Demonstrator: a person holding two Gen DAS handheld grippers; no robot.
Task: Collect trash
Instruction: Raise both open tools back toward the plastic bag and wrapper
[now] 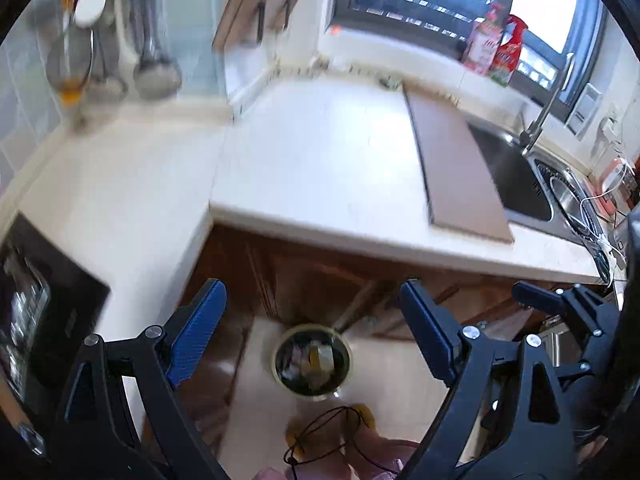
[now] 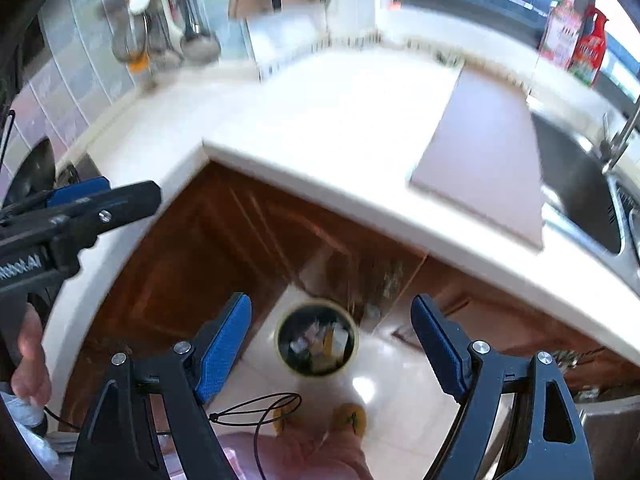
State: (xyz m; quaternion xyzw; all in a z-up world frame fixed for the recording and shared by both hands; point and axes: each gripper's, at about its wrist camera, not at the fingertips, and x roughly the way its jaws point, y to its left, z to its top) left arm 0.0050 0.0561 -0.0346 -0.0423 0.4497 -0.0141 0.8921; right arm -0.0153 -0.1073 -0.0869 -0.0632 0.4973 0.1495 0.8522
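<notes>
Trash bin (image 1: 311,360): sitting on the pale floor tiles, lower centre of both views, round, dark-lined, already holding crumpled wrappers and scraps (image 2: 318,346).
Handling: looking light, soft and crushable; probably best pinching a raised fold or edge, not a flat face. Bin likely light too, rim being the obvious hold.
Left gripper (image 1: 312,320): hovering above the bin, jaws spread wide, carrying nothing.
Right gripper (image 2: 332,336): likewise gaping wide, empty, framing the bin between its blue pads.
Countertop (image 2: 320,120): filling mid-frame, white, showing no loose trash; pinkish cutting board (image 1: 456,168) lying right of centre beside the sink (image 1: 516,176).
Progress: seemingly near done, judging from the filled bin.
</notes>
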